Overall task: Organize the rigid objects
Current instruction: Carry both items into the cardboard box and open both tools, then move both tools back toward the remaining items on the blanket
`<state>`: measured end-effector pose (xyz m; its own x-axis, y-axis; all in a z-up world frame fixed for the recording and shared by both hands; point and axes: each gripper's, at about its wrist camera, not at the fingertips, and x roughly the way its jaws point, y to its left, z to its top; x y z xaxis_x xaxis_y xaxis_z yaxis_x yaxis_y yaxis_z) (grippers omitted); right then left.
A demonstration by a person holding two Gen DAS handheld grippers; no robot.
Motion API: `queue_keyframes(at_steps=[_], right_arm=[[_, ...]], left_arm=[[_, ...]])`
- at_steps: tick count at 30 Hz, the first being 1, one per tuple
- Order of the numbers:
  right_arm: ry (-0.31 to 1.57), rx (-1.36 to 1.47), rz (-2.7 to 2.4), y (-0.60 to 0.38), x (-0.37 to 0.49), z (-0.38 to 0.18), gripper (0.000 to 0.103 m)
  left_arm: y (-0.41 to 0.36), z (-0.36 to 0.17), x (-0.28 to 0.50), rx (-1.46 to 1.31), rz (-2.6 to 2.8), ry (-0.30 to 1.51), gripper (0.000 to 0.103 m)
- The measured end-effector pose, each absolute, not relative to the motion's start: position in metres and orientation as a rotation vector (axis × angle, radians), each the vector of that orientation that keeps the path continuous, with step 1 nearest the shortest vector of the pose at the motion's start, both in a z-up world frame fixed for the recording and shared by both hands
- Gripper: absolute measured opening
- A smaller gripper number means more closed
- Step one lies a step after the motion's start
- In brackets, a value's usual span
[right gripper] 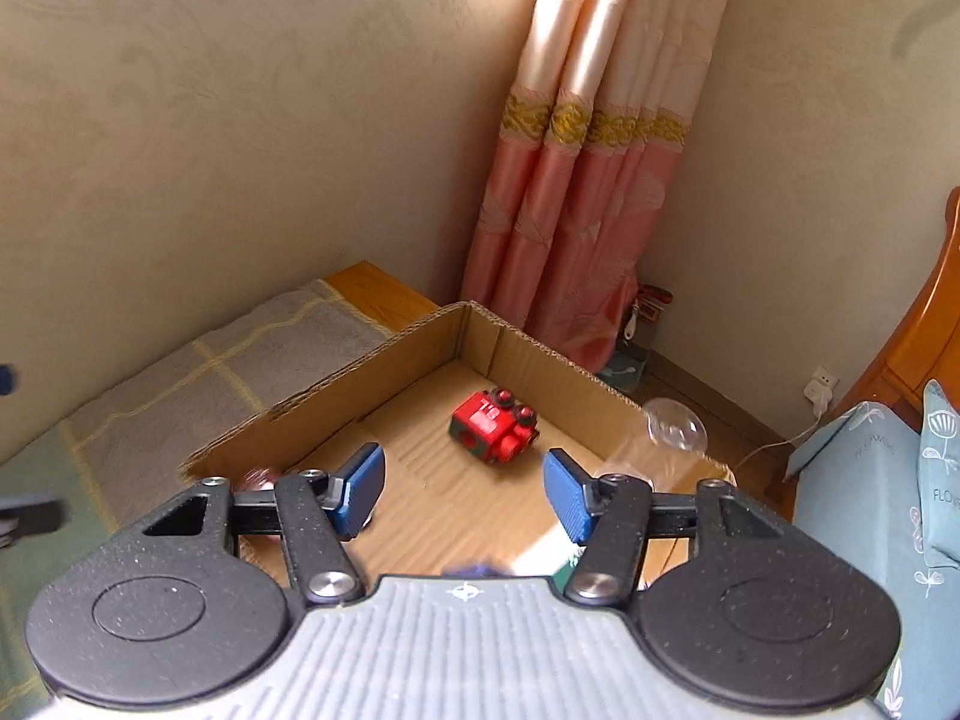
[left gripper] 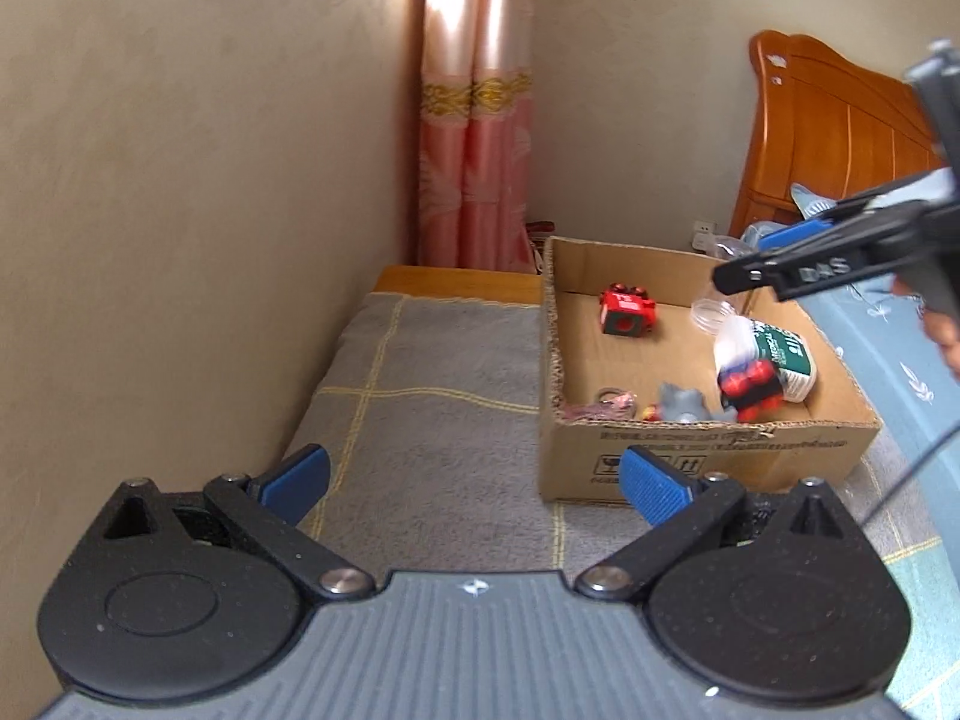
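An open cardboard box (left gripper: pixel 708 450) stands on a grey blanket. Inside lie a red toy block (left gripper: pixel 627 310), a white-and-green bottle (left gripper: pixel 774 354), a red-and-black toy (left gripper: pixel 753 390), a grey figure (left gripper: pixel 684 403) and a clear plastic lid (left gripper: pixel 711 312). My left gripper (left gripper: pixel 474 480) is open and empty, low over the blanket left of the box. My right gripper (right gripper: pixel 462 486) is open and empty above the box, with the red toy block (right gripper: pixel 495 426) just beyond its fingertips. The right gripper also shows in the left wrist view (left gripper: pixel 780 267), over the box's right side.
A beige wall runs along the left. A pink curtain (left gripper: pixel 474 138) hangs in the corner. A wooden headboard (left gripper: pixel 840 132) and blue bedding (right gripper: pixel 870 510) lie to the right. The grey blanket (left gripper: pixel 420 408) covers the surface left of the box.
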<state>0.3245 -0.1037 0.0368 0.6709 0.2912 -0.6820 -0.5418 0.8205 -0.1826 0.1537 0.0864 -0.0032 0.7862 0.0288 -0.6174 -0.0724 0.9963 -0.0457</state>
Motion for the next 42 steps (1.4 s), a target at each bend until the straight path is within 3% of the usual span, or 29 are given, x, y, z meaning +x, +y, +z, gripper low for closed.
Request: queue_keyframes(at_steps=[2, 4, 6, 24, 42], right_arm=[[0.71, -0.374, 0.484, -0.1, 0.335, 0.033, 0.067], [0.696, -0.369, 0.474, -0.1, 0.336, 0.032, 0.09], [0.668, -0.36, 0.471, -0.102, 0.331, 0.032, 0.103], [0.703, -0.287, 0.431, -0.125, 0.278, 0.025, 0.103], [0.864, -0.174, 0.337, -0.175, 0.185, -0.054, 0.103]], left_arm=[[0.09, -0.003, 0.154, -0.072, 0.066, 0.66, 0.102], [0.093, -0.004, 0.154, -0.067, 0.071, 0.655, 0.102], [0.094, -0.005, 0.154, -0.067, 0.07, 0.655, 0.102], [0.08, -0.006, 0.143, -0.01, 0.012, 0.671, 0.102], [0.066, -0.012, 0.136, 0.0, -0.022, 0.705, 0.102]])
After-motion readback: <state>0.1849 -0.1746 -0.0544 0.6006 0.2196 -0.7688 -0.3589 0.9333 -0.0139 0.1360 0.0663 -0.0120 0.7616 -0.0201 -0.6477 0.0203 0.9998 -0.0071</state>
